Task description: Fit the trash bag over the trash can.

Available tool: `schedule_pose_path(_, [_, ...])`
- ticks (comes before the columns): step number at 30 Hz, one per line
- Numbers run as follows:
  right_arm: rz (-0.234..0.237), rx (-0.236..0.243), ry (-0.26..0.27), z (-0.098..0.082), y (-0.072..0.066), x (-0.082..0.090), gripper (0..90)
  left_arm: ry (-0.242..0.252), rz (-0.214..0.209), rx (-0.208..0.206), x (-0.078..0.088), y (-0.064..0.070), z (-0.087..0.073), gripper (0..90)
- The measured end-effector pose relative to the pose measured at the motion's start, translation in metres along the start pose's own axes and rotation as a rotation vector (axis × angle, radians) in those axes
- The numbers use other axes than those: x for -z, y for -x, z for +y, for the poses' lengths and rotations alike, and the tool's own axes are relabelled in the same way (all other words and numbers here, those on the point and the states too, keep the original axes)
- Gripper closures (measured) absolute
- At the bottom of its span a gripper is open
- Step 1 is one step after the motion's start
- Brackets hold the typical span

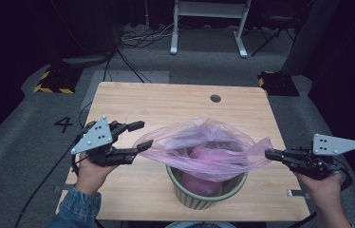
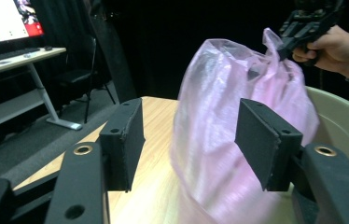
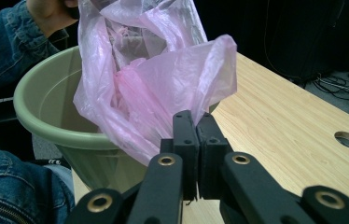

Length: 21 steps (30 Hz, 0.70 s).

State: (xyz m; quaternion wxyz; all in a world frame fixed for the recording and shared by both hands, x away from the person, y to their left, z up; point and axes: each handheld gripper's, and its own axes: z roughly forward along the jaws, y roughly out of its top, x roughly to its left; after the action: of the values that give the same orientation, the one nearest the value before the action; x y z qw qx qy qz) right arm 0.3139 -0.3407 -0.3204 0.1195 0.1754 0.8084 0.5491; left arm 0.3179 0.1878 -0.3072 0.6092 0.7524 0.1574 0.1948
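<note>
A pale green ribbed bin (image 1: pixel 207 197) stands near the front edge of the wooden table (image 1: pixel 175 102). A thin pink plastic bag (image 1: pixel 204 142) sits in it, its mouth spread wide above the rim. My left gripper (image 1: pixel 141 135) hovers open at the bag's left edge. In the left gripper view, the left gripper (image 2: pixel 196 144) has the bag (image 2: pixel 224 93) billowing between and beyond its parted jaws, and the pads do not press it. My right gripper (image 1: pixel 269 153) is shut on the bag's right edge. The right gripper (image 3: pixel 195 126) pinches the film (image 3: pixel 163 79) beside the bin (image 3: pixel 42 116).
A round cable hole (image 1: pixel 215 98) lies at the table's far side. On the floor beyond are a white desk frame (image 1: pixel 209 19), loose cables (image 1: pixel 137 38) and two yellow-and-black blocks (image 1: pixel 54 80). A desk with a lit monitor (image 2: pixel 4 18) stands off to one side.
</note>
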Motion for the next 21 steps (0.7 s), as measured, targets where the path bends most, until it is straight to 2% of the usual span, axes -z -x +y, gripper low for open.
schedule_pose_path(4, [-0.001,0.007,-0.002,0.002,0.001,-0.003,86.8,-0.046,-0.026,0.023,-0.019,-0.006,-0.002,40.6])
schedule_pose_path(6, [-0.001,0.011,0.004,0.004,0.001,-0.005,83.9,-0.084,-0.060,0.046,-0.025,-0.006,-0.004,53.7])
schedule_pose_path(8, [-0.012,0.018,0.014,0.004,0.000,-0.006,74.9,-0.107,-0.054,0.042,-0.029,-0.004,-0.006,70.0])
schedule_pose_path(10, [-0.045,0.033,0.031,0.004,-0.002,-0.008,62.8,-0.120,-0.038,0.030,-0.030,-0.001,-0.007,81.4])
schedule_pose_path(12, [-0.057,0.041,0.038,0.003,-0.005,-0.007,62.5,-0.122,-0.010,0.016,-0.028,0.002,-0.009,89.0])
schedule_pose_path(15, [-0.062,0.040,0.045,0.003,-0.007,-0.004,64.8,-0.117,0.016,0.016,-0.022,0.004,-0.011,89.5])
schedule_pose_path(19, [-0.061,0.026,0.023,0.002,-0.007,-0.001,82.3,-0.108,0.054,0.020,-0.012,0.005,-0.016,89.7])
schedule_pose_path(21, [-0.067,0.020,0.014,0.002,-0.007,-0.001,86.0,-0.106,0.077,0.023,-0.008,0.004,-0.019,89.8])
